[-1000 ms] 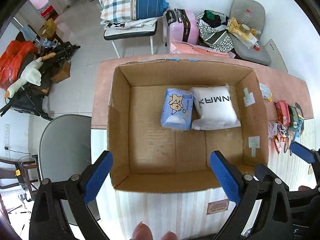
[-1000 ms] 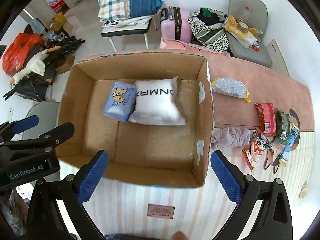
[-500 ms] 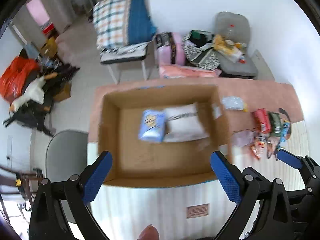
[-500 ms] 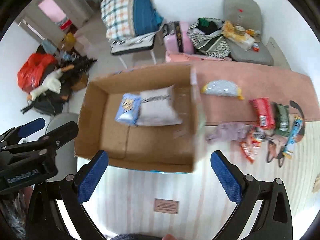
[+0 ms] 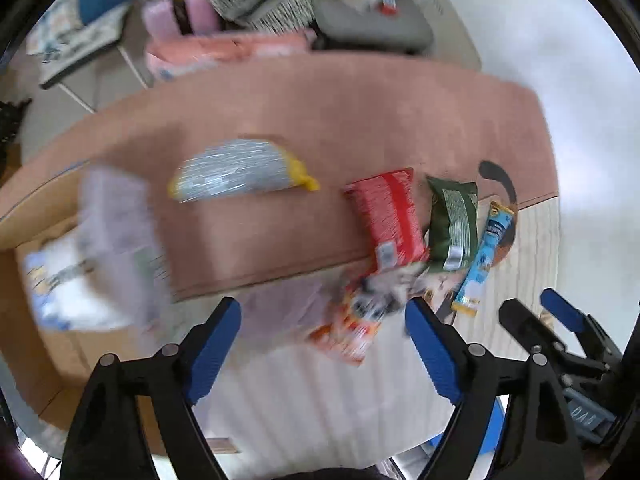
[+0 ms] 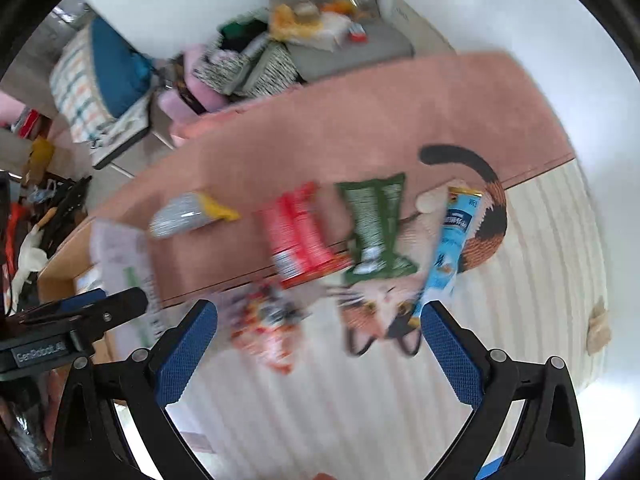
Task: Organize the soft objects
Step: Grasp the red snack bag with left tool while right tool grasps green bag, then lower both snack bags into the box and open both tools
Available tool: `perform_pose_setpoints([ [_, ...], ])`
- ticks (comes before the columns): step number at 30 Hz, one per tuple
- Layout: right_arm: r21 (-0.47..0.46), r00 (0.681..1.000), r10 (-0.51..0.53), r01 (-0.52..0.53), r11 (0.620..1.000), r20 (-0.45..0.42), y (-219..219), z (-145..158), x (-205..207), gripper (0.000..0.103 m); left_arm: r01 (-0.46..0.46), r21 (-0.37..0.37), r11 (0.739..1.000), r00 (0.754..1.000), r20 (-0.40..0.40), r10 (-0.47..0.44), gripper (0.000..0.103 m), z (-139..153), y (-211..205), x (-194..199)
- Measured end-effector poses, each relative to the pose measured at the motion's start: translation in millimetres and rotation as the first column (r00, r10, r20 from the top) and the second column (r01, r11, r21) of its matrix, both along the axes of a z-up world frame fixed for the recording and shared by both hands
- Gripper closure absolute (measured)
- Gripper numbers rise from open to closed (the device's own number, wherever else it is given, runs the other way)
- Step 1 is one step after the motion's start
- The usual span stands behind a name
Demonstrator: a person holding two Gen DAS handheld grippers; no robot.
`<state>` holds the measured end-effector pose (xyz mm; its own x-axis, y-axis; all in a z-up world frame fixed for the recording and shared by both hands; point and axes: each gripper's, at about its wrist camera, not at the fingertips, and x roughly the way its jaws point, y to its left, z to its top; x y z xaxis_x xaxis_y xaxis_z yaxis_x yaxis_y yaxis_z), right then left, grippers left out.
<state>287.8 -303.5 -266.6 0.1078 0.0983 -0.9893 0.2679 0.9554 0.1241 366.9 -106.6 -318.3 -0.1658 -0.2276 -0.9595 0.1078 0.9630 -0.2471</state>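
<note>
Far left, the cardboard box (image 5: 48, 344) sits at the table edge w/ a white pack inside, blurred. Next over, a silver pouch (image 5: 236, 176) w/ yellow ends lies alone on the pink mat (image 5: 320, 112): puffy, crinkly, prob. light and slippery, best pinched across its middle. Left gripper (image 5: 322, 344) hangs over a smeared orange snack bag (image 5: 348, 332) just beside a grey cloth (image 5: 280, 312); jaws have just been closing, apart w/ nothing clamped. Then the red pack (image 5: 390, 216), green pack (image 5: 454, 224) and blue tube (image 5: 486, 256) lie side by side, glossy film, soft, squashy. Right gripper (image 6: 320, 344) is wide apart and empty above the cat-print mat (image 6: 492, 216). Bags look light; grab mid-body, not seams.
</note>
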Motion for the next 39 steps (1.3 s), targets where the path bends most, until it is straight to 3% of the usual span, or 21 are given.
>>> perform_pose_setpoints([
  [6, 0.053, 0.99, 0.006, 0.001, 0.999, -0.137, -50, -73, 39, 0.016, 0.019, -0.022, 1.0, 0.98, -0.198, -0.023, 0.02, -71, -68, 45],
  [9, 0.064, 0.982, 0.036, -0.024, 0.998, -0.186, -58, -97, 46, 0.017, 0.064, 0.018, 0.998, 0.958, -0.282, -0.057, 0.02, -107, -93, 51],
  [14, 0.057, 0.967, 0.071, -0.059, 0.997, -0.245, -60, -128, 52, 0.025, 0.112, 0.099, 0.989, 0.944, -0.322, -0.074, 0.02, -139, -111, 50],
  [16, 0.062, 0.962, 0.074, -0.059, 0.996, -0.263, -62, -140, 55, 0.027, 0.138, 0.125, 0.983, 0.943, -0.319, -0.092, 0.025, -142, -116, 45],
  [18, 0.055, 0.958, 0.072, -0.059, 0.997, -0.279, -64, -150, 57, 0.031, 0.169, 0.155, 0.973, 0.948, -0.297, -0.117, 0.039, -138, -121, 42],
  [19, 0.049, 0.955, 0.074, -0.063, 0.997, -0.287, -62, -156, 59, 0.034, 0.177, 0.16, 0.971, 0.951, -0.284, -0.126, 0.053, -136, -124, 41],
  [21, 0.045, 0.947, 0.082, -0.071, 0.996, -0.312, -61, -168, 59, 0.057, 0.189, 0.172, 0.967, 0.957, -0.254, -0.142, 0.056, -130, -124, 37],
  [24, 0.049, 0.95, 0.066, -0.053, 0.997, -0.305, -57, -170, 57, 0.068, 0.169, 0.194, 0.966, 0.975, -0.178, -0.135, 0.059, -114, -117, 30],
  [27, 0.034, 0.96, 0.062, -0.055, 0.998, -0.275, -50, -157, 50, 0.071, 0.161, 0.183, 0.97, 0.982, -0.124, -0.14, 0.06, -94, -106, 18],
  [31, 0.05, 0.974, 0.073, -0.064, 0.997, -0.214, -35, -125, 38, 0.072, 0.151, 0.112, 0.982, 0.987, -0.067, -0.144, 0.06, -57, -84, -11],
  [35, 0.073, 0.985, 0.112, -0.103, 0.992, -0.133, -6, -82, 17, 0.072, 0.08, 0.047, 0.996, 0.996, 0.028, -0.082, 0.06, -4, -26, -48],
  [39, 0.116, 0.986, 0.153, -0.145, 0.983, -0.063, 48, -41, 3, 0.072, -0.002, -0.005, 1.0, 0.997, 0.076, 0.002, 0.06, 36, 52, -73],
])
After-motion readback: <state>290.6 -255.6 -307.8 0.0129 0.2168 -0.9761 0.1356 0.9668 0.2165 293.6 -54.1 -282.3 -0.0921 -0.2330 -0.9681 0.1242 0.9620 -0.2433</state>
